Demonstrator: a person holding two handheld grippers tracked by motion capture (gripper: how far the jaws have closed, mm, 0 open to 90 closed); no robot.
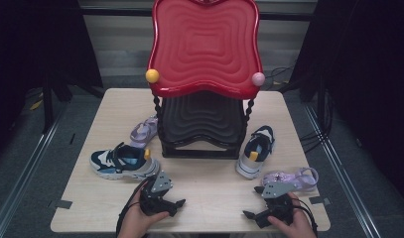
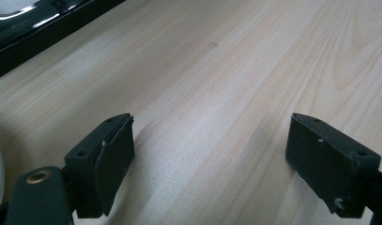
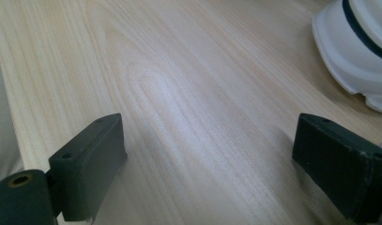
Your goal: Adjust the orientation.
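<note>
Near the front-left of the pale wooden table (image 1: 199, 198), the navy-and-white sneaker with a yellow tab (image 1: 121, 161) lies on its sole with its long axis running across the table, just beyond and slightly left of my left gripper (image 1: 175, 204). That gripper hovers low over bare wood with its jaws spread wide and nothing between them; in the left gripper view its two black pads (image 2: 109, 159) frame only grain, with the dark base of the shelf at the upper left. My left hand (image 1: 140, 218) is clearly the nearer one to this shoe, so I judge the coming move as a short reach forward and left. My right gripper (image 1: 251, 215) is likewise open and empty, and its own view catches the white toe of the second navy-and-white sneaker (image 3: 357, 51) off to the upper right; that shoe points away from me beside the shelf. A lilac strappy sandal (image 1: 291, 177) lies just beyond the right gripper, its mate (image 1: 145, 130) behind the first sneaker. The two-tier stand with red wavy top tray (image 1: 204, 44) stands centrally, close behind the shoes, and could crowd a high approach.
</note>
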